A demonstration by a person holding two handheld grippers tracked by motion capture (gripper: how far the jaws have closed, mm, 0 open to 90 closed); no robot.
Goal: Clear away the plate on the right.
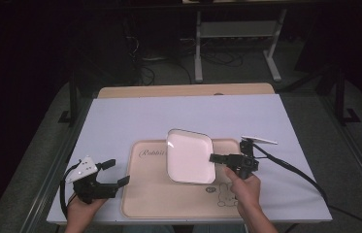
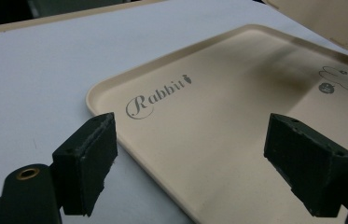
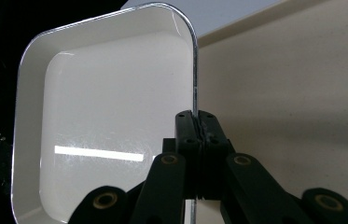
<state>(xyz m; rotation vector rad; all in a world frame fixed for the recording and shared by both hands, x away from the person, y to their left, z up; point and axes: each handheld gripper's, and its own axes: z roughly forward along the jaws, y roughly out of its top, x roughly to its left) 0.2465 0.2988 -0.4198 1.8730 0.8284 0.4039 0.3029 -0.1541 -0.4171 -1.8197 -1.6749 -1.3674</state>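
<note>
High view: we hold the plate (image 1: 189, 155) by its right rim, tilted over the tray (image 1: 149, 194), likely so it can be set down there flat. Our right gripper (image 1: 216, 158) is clamped tight on that thin rim. Our left gripper (image 1: 118, 172) waits wide open and empty beside the tray's left edge.

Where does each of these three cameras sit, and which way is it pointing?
High view: above the person's side, looking forward and down at the table; both hands, left gripper, right gripper.
Left gripper view: rides on the left gripper, looking between its open jaws at the beige tray.
Right gripper view: rides on the right gripper, jaws pinching the white plate rim.
All views share the tray.
</note>
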